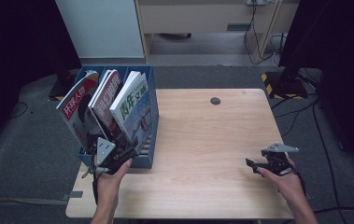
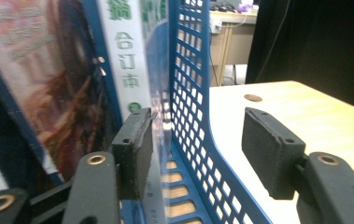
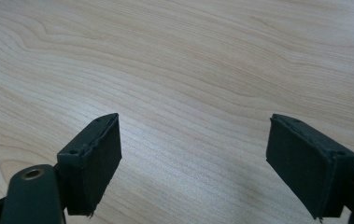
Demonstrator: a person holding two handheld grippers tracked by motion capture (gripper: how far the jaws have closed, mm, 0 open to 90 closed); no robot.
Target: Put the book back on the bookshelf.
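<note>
The green-and-white magazine (image 1: 130, 100) stands tilted in the rightmost compartment of the blue file rack (image 1: 152, 116), which sits at the left end of the wooden counter (image 1: 202, 140). Two more magazines lean in the rack beside it: one with a dark red cover (image 1: 107, 93) in the middle compartment and one with a red title band (image 1: 76, 100) in the left compartment. All three tilt toward the left side of the rack in the high view. The left tongs (image 1: 125, 151) are at the near right corner of the rack, low down by the bottom of the green-and-white magazine. In the left gripper view the left tongs (image 2: 198, 149) stand apart, straddling the perforated blue side wall (image 2: 188, 102) of the rack: one pad lies inside against the glossy lower edge of the green-and-white magazine (image 2: 132, 60), and the other pad is outside the wall, over the counter (image 2: 315, 112) and touching nothing. They are not clamped on anything. The dark red magazine (image 2: 48, 84) shows next to the green-and-white one, blurred. The right tongs (image 1: 258, 167) rest near the right end of the counter, well apart from the rack, held in the person's right hand (image 1: 284, 179). In the right gripper view the right tongs (image 3: 193, 163) stand apart above the bare wood grain (image 3: 188, 70), with nothing between the pads.
</note>
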